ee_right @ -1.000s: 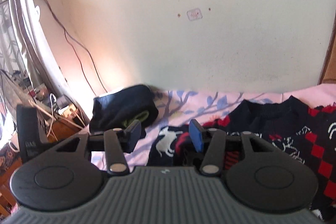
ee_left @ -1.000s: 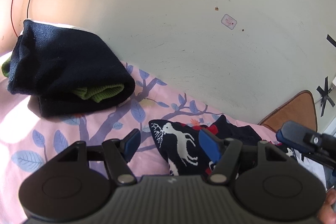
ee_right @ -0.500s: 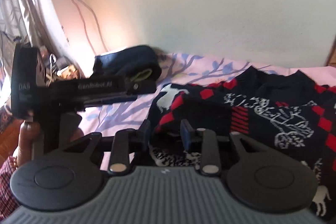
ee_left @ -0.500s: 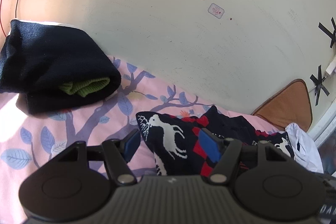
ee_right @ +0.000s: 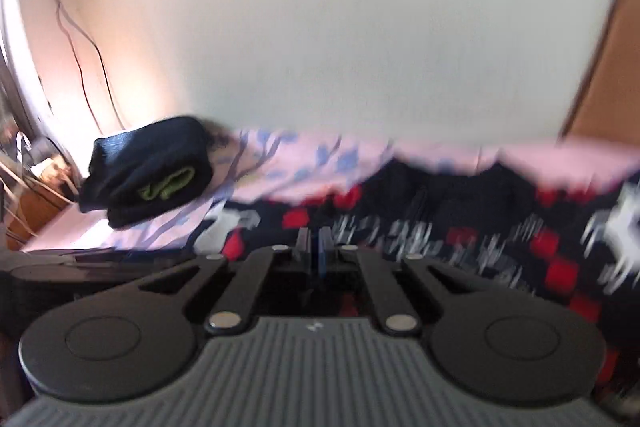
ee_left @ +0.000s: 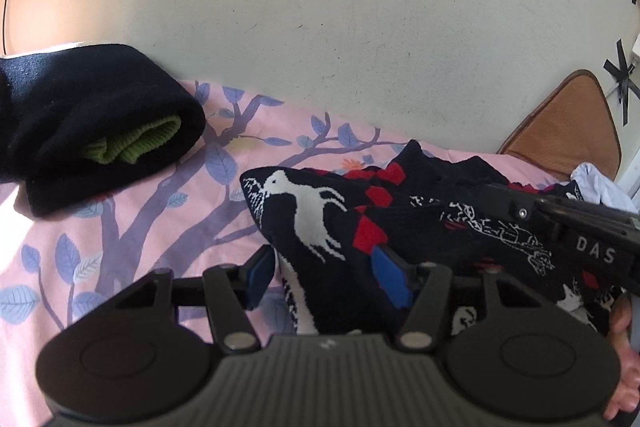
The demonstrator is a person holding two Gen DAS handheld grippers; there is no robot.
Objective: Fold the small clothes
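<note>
Sweater, navy w/ red diamonds and white deer, is lying on pink leaf-print sheet, long axis running left-right along wall; folded deer-print edge is pointing toward L side. L wrist view is showing left gripper w/ jaws spread wide, folded edge sitting between blue pads, nothing clamped. Same view is catching right gripper's body marked DAS at far right; R wrist view is blurred, showing its jaws pressed together over sweater, can't tell if cloth is pinched. Vs 0.5 s ago: R jaws are now closed up from a gap. Folded black garment w/ green lining is resting well apart, upper left.
</note>
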